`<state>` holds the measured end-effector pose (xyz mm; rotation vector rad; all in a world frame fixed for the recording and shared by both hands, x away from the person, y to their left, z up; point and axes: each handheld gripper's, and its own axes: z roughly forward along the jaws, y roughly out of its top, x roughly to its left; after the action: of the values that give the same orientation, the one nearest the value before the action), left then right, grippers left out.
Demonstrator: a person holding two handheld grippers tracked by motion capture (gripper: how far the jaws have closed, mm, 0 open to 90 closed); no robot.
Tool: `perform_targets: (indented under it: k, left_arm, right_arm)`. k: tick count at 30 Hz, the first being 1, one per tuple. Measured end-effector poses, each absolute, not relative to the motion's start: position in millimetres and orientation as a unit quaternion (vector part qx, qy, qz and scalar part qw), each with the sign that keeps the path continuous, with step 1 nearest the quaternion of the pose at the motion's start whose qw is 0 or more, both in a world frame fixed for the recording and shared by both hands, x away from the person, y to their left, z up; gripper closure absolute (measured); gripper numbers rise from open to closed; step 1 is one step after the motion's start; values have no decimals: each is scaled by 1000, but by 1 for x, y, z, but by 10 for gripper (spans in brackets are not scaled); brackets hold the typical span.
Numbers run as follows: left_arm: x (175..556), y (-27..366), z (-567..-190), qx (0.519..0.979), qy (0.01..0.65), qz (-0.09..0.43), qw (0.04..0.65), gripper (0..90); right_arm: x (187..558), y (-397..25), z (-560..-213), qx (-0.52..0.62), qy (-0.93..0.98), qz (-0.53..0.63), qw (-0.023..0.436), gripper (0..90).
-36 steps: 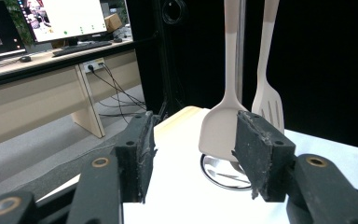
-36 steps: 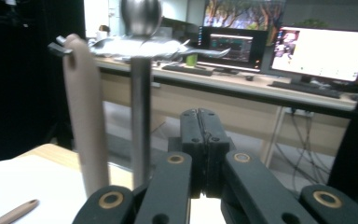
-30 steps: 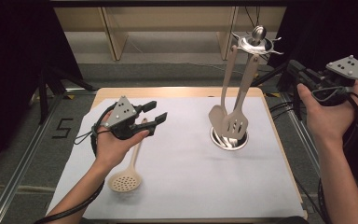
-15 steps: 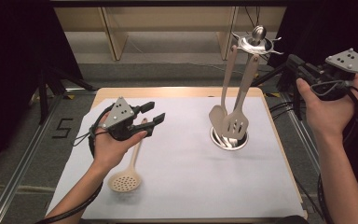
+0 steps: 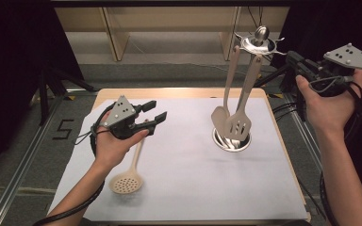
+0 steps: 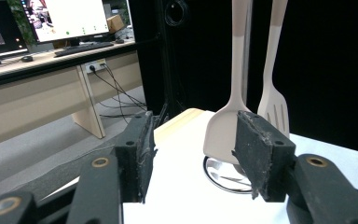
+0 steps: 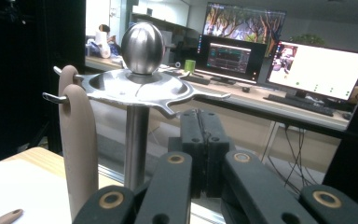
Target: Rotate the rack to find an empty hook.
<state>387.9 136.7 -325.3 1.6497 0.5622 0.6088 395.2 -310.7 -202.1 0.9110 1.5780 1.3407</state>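
Note:
A metal utensil stand rises from a round base on the white mat. A solid beige spatula and a slotted spatula hang from its hooks. A beige skimmer lies flat on the mat, its handle running under the left hand. My left gripper hovers open above that handle, pointing at the stand; the solid spatula shows between its jaws. My right gripper is held high beside the stand's top, shut and empty; the stand's knob and a hung handle are close ahead.
The white mat covers a wooden table with metal rails at both sides. Wooden shelving stands beyond the far edge. Desks with monitors lie in the background.
The right hand has lifted its gripper slightly. The left gripper and the utensils have stayed put.

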Motion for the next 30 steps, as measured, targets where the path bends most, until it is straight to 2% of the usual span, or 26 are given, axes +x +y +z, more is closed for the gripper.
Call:
perform_targets:
  k: [11, 30]
  left_arm:
    - [391, 136, -326, 713, 241, 260, 605, 471]
    - [392, 135, -329, 713, 247, 255, 605, 471]
  right_arm:
    - [393, -307, -200, 347, 639, 524, 444, 900]
    - [398, -313, -201, 335, 652, 523, 435, 900]
